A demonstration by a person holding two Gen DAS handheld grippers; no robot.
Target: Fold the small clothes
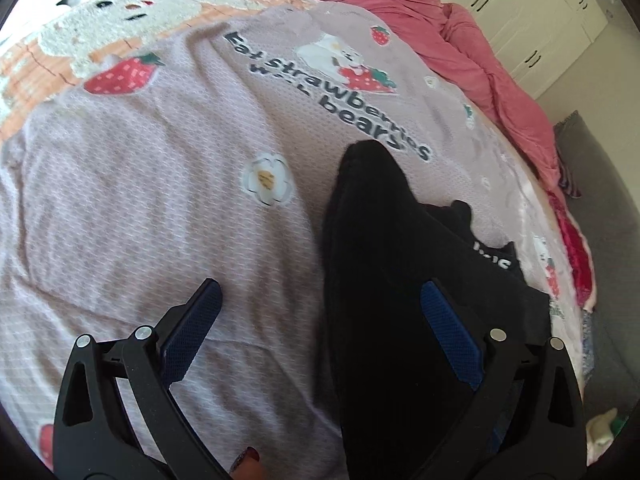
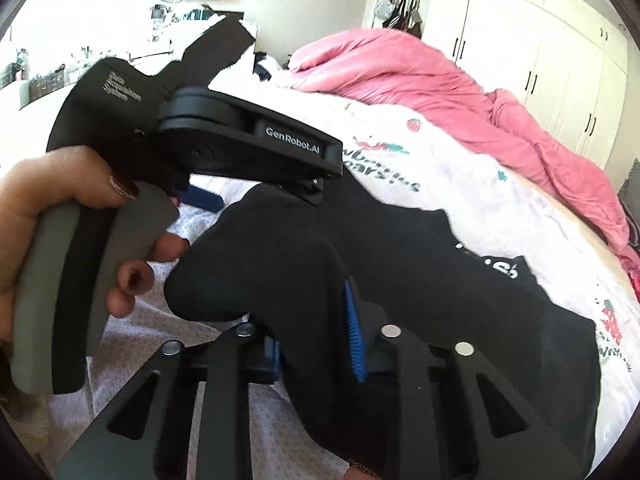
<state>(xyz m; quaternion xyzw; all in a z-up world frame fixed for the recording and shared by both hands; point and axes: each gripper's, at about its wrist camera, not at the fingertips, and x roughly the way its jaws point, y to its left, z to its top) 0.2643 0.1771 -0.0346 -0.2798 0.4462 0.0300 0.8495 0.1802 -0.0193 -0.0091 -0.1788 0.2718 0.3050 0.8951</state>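
Both jaws: left gripper [image 1: 320, 320] wide apart; right gripper [image 2: 312, 336] pinching black garment [image 2: 440, 280]

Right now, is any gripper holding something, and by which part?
The right gripper pinches the black garment at a raised fold; the left gripper holds nothing.

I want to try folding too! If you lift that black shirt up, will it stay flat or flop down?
Probably flop: the black shirt already bends in soft folds over the bedsheet. It likely feels light and thin. It probably won't slip, since the right gripper pinches it.
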